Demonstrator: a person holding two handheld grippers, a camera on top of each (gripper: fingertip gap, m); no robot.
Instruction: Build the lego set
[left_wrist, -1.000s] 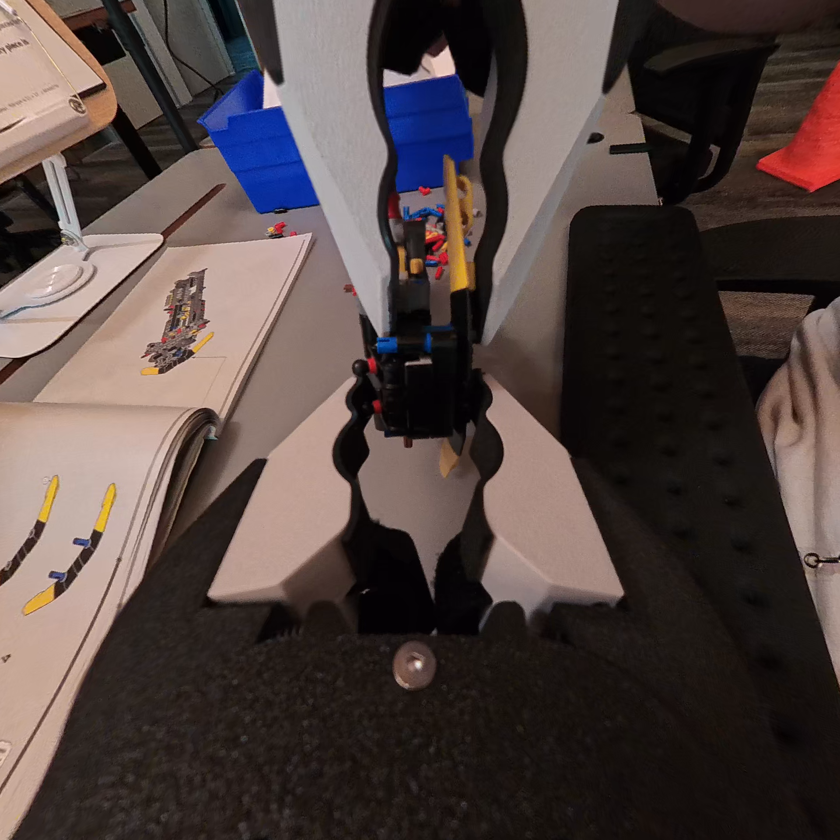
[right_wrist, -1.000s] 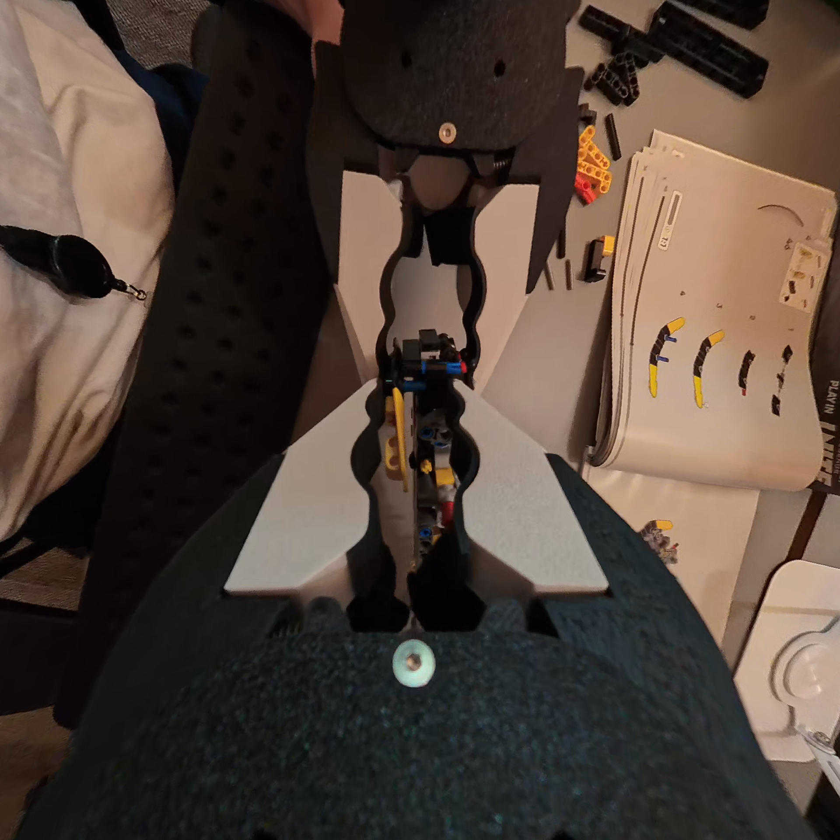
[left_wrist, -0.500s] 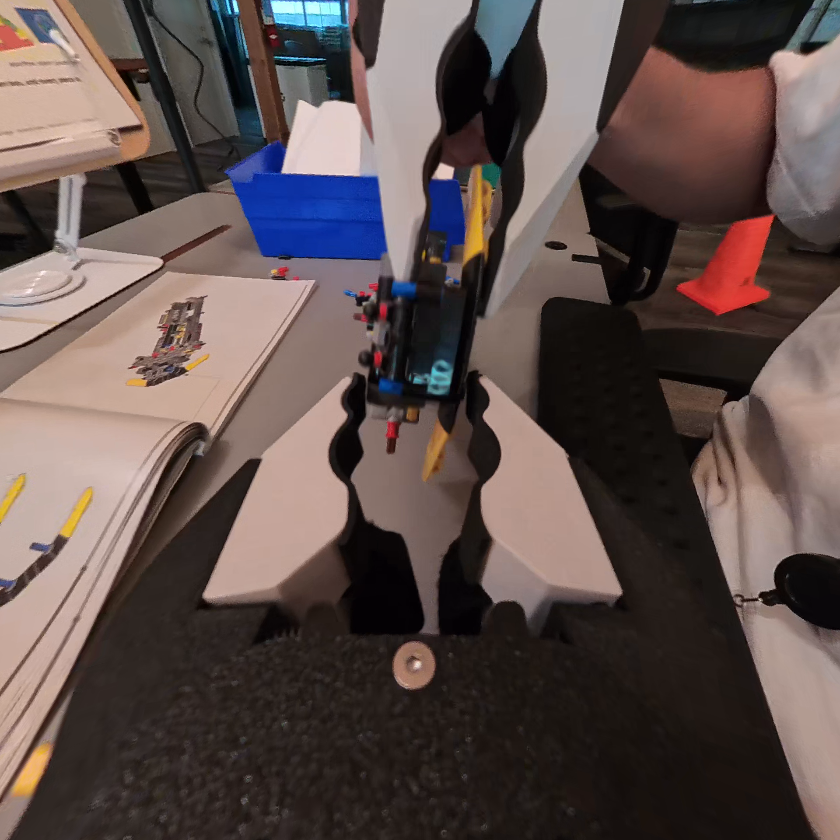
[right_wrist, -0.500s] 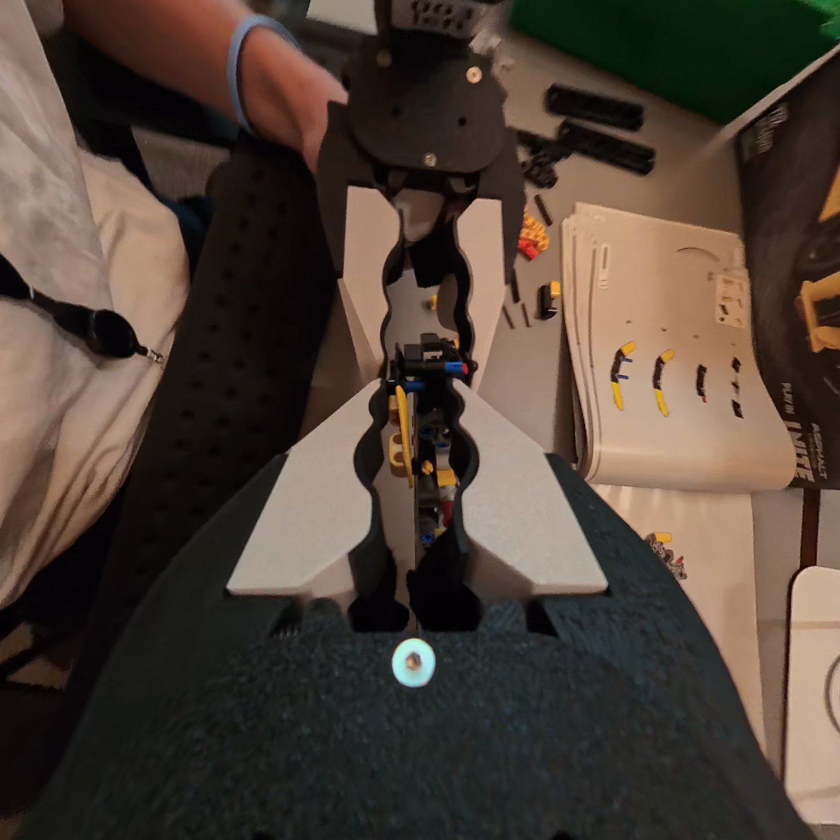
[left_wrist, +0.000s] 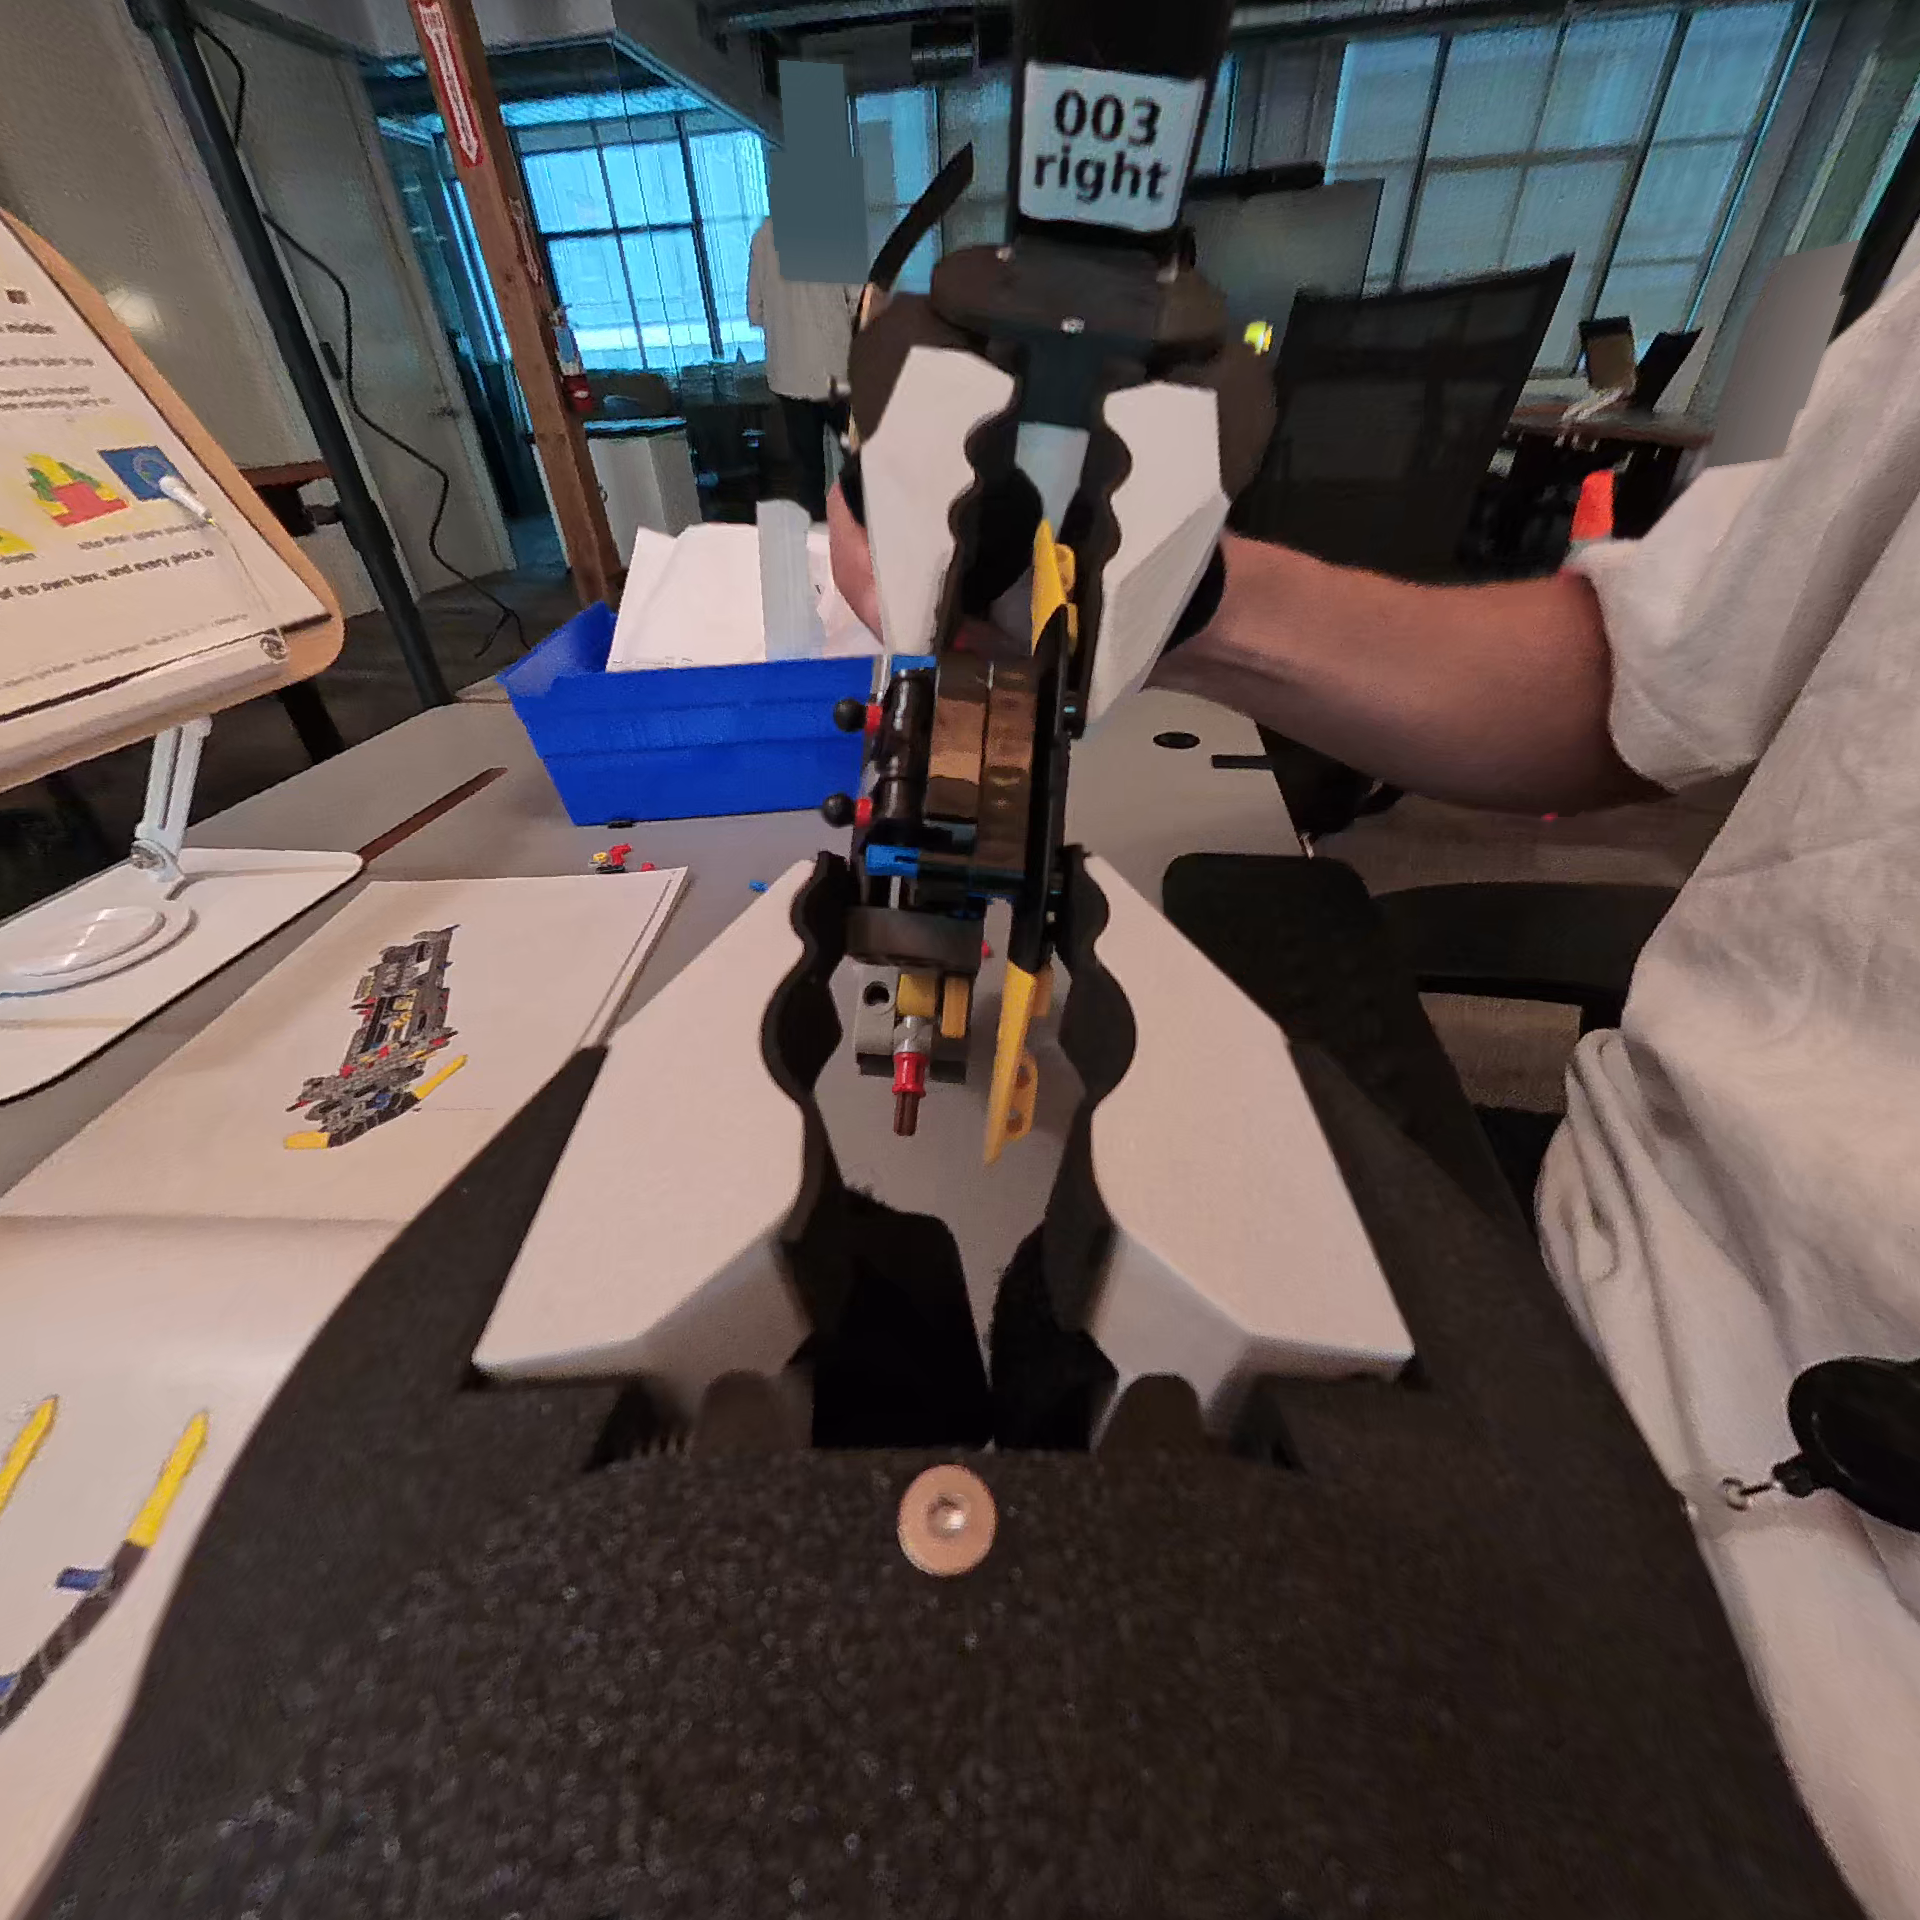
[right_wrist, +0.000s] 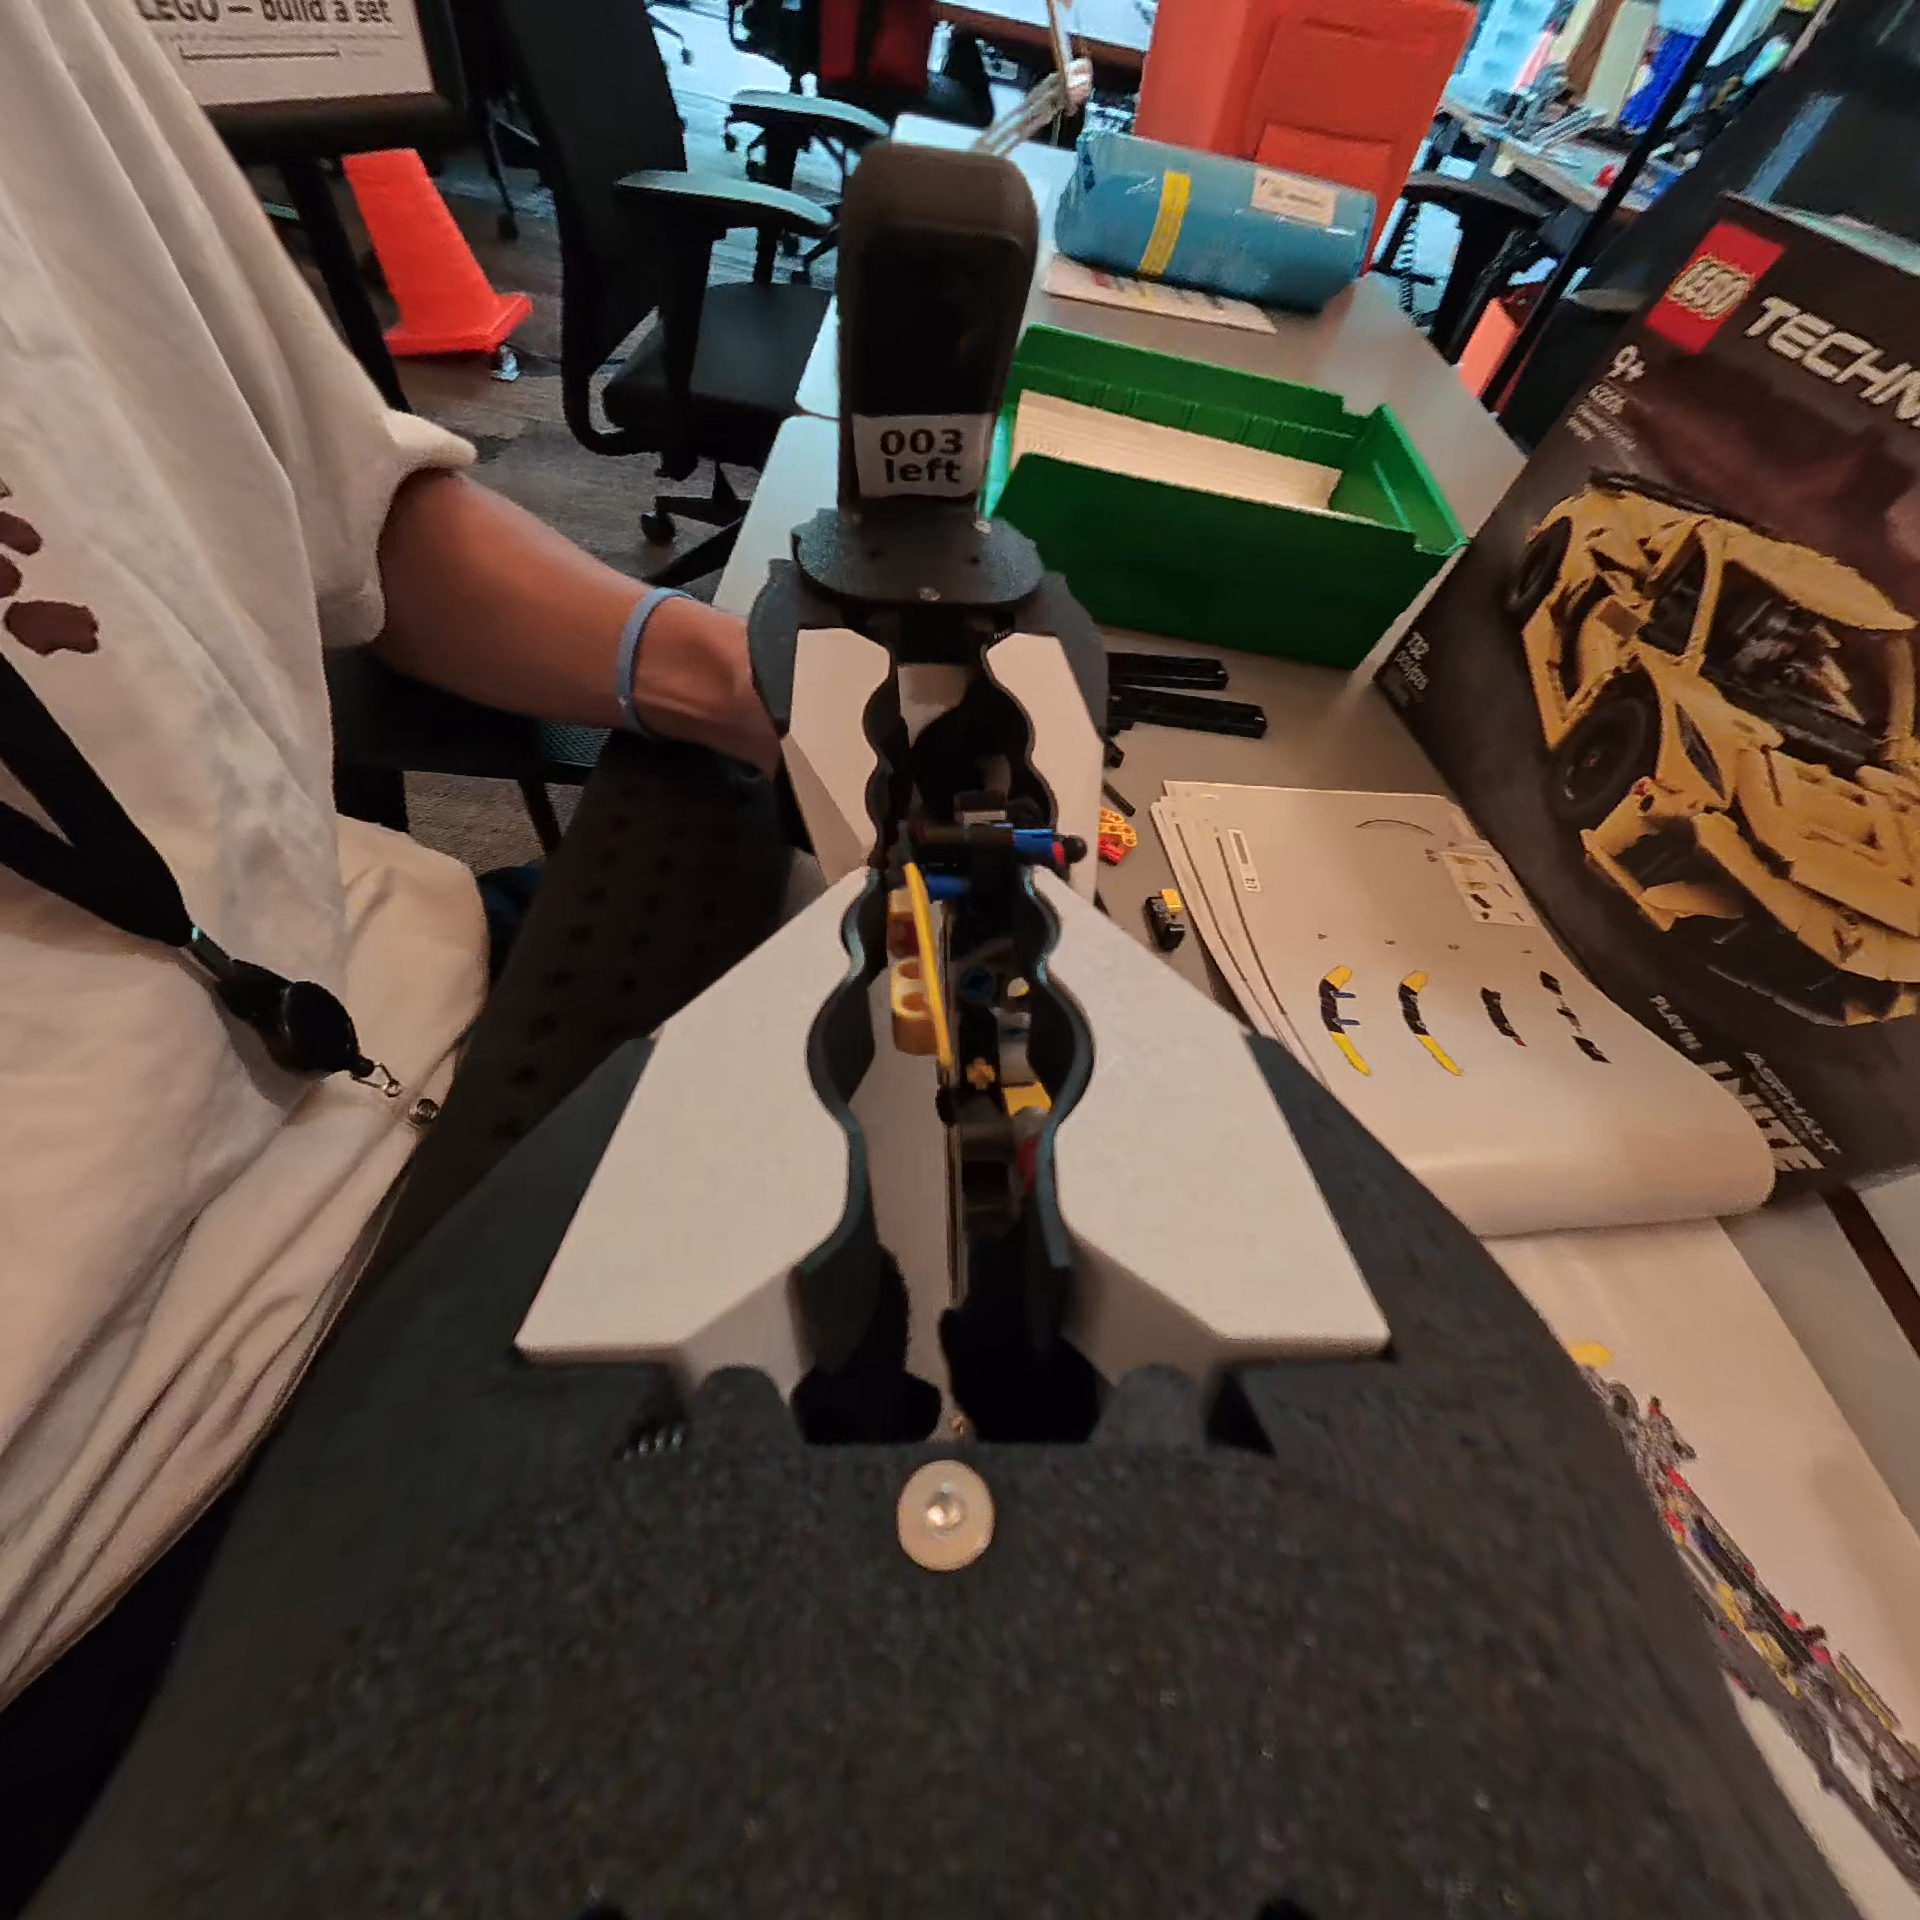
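A black lego assembly (left_wrist: 961, 774) with a yellow curved panel, blue and red pins is held in the air between my two grippers, which face each other. My left gripper (left_wrist: 951, 883) is shut on its near end. My right gripper (left_wrist: 997, 686) comes from the far side, shut on the other end. In the right wrist view the assembly (right_wrist: 971, 1039) lies deep between my right gripper's (right_wrist: 956, 883) fingers, and the left gripper (right_wrist: 977, 831) holds it from beyond. The middle of the assembly is hidden by the fingers.
An open instruction booklet (left_wrist: 468, 1018) lies on the grey table; it also shows in the right wrist view (right_wrist: 1455, 987). A blue bin (left_wrist: 686, 727), a green bin (right_wrist: 1226, 561), the set's box (right_wrist: 1714, 779) and loose black beams (right_wrist: 1184, 707) stand around. A person's white shirt (right_wrist: 156, 727) is close. My two grippers' fingertips are within a few centimetres of each other.
Both grippers, still holding the assembly together, have swung up from pointing down at the table to about level. The views now show the room behind.
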